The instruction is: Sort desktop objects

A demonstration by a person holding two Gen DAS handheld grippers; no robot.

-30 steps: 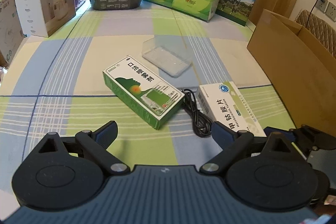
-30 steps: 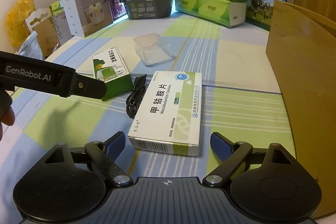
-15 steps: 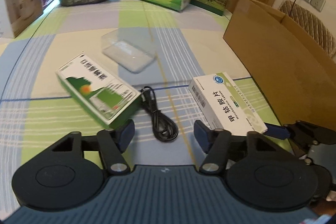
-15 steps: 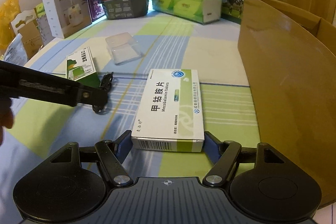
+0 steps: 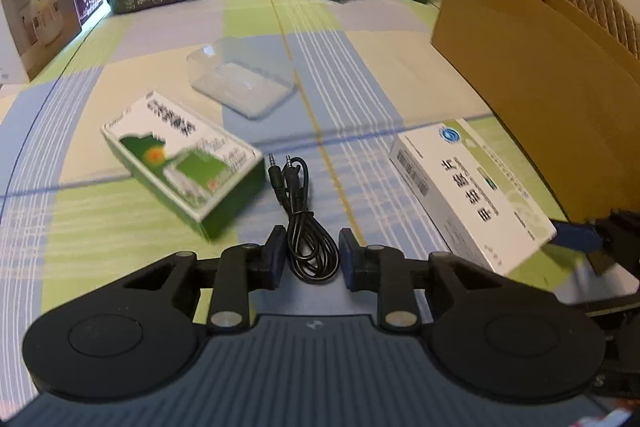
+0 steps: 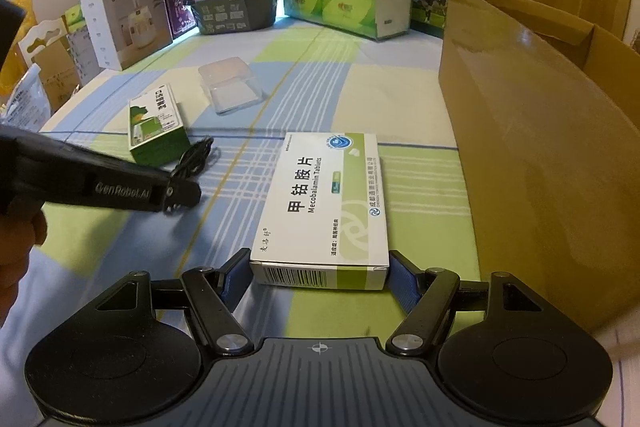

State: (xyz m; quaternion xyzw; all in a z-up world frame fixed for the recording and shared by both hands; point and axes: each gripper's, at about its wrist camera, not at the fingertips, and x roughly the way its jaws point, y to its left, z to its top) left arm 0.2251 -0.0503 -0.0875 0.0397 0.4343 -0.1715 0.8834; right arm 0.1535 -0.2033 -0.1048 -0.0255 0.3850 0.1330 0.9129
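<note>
Two claws work low over the checked desk (image 5: 120, 227). The left claw (image 5: 312, 259) straddles the near loop of a coiled black audio cable (image 5: 298, 211), its pads narrowed beside the loop; whether they touch it cannot be told. The right claw (image 6: 320, 277) has both blue pads pressed against the near end of the white-and-green tablet box (image 6: 328, 203), which lies flat beside the cardboard box (image 6: 540, 147). A green medicine box (image 5: 180, 159) lies left of the cable, and a clear plastic container (image 5: 244, 83) sits farther back.
</note>
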